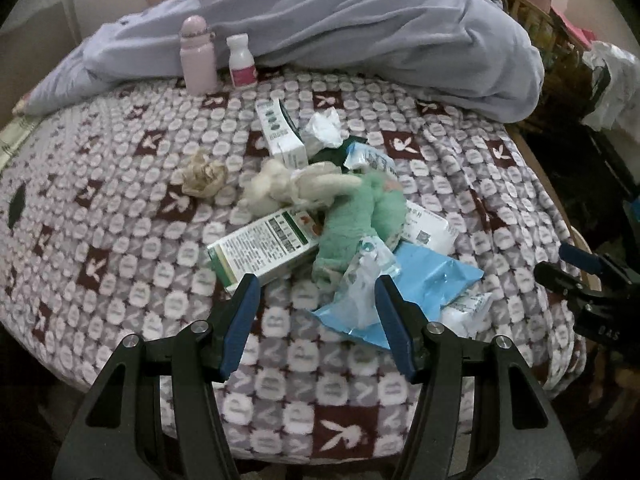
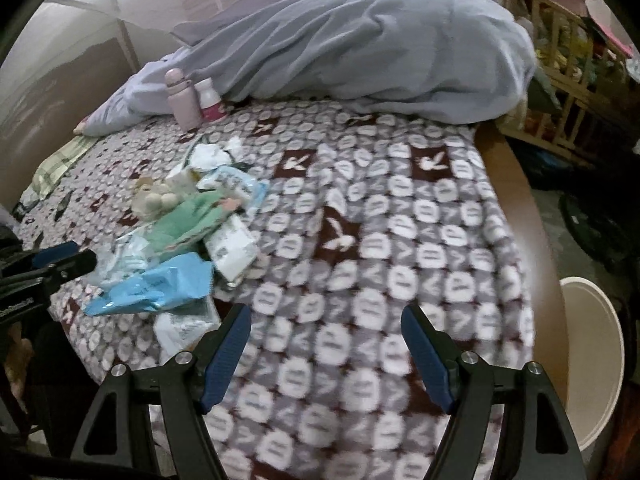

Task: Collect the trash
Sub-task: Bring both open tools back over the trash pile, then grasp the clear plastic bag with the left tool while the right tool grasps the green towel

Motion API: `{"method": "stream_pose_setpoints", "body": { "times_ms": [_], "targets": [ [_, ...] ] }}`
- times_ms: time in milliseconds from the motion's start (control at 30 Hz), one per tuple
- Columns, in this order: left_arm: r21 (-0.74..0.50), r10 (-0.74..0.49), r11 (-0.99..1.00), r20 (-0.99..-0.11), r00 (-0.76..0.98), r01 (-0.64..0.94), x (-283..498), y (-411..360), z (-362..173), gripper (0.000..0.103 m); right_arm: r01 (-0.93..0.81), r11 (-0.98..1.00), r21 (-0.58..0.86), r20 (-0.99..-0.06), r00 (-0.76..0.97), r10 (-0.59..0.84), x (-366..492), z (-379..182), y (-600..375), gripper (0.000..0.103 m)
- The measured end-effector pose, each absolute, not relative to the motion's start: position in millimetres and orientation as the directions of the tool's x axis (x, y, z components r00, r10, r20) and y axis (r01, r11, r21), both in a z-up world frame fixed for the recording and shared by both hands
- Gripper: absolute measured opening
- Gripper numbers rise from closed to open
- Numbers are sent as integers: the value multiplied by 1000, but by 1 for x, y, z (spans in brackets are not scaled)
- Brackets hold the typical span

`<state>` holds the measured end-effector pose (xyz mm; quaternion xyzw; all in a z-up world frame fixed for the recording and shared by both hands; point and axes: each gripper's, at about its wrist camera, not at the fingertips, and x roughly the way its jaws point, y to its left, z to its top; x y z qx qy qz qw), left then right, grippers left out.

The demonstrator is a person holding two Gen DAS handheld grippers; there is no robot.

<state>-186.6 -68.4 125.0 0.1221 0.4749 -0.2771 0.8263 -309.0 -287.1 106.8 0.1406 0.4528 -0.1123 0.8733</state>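
A pile of trash lies on the patterned bedspread (image 1: 120, 240): a green-and-white carton (image 1: 260, 248), a smaller box (image 1: 280, 128), a crumpled brown paper ball (image 1: 204, 176), white tissue (image 1: 324, 130), a blue plastic bag (image 1: 432, 280), clear wrappers (image 1: 364, 276) and white packets (image 1: 430, 228). A green-and-cream plush toy (image 1: 352, 216) lies among them. My left gripper (image 1: 316, 284) is open and empty, just short of the carton and wrappers. My right gripper (image 2: 326, 316) is open and empty over bare bedspread, right of the pile (image 2: 172, 280).
A pink bottle (image 1: 198, 56) and a white bottle (image 1: 241, 62) stand at the back by a rumpled grey-blue duvet (image 1: 360, 32). A white bin (image 2: 596, 360) stands on the floor beside the bed's right edge. Wooden furniture (image 2: 568, 80) stands further right.
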Motion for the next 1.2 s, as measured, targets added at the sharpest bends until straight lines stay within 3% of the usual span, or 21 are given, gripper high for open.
{"method": "stream_pose_setpoints", "body": {
  "times_ms": [300,333,400,500,767,1200],
  "targets": [
    [-151,-417,756,-861,291,637,-177,-92,111,56,269,952,144,-831,556,-31,-289,103,-269,75],
    [-157,-425,745,-861,281,648,-177,-94,109,52,268,952,150,-832,555,-25,-288,102,-269,75],
    [-152,-422,723,-870,256,674,-178,-100,104,22,262,951,161,-832,555,-12,-285,101,-267,75],
    [-170,-427,716,-874,232,677,-175,-96,102,13,243,952,184,-835,551,20,-278,99,-263,75],
    [-139,-442,757,-829,342,639,-158,-60,132,12,182,963,197,-836,545,67,-248,97,-240,75],
    [-84,-376,816,-829,414,573,-139,-25,122,12,179,929,325,-863,458,213,-157,66,-208,75]
  ]
}}
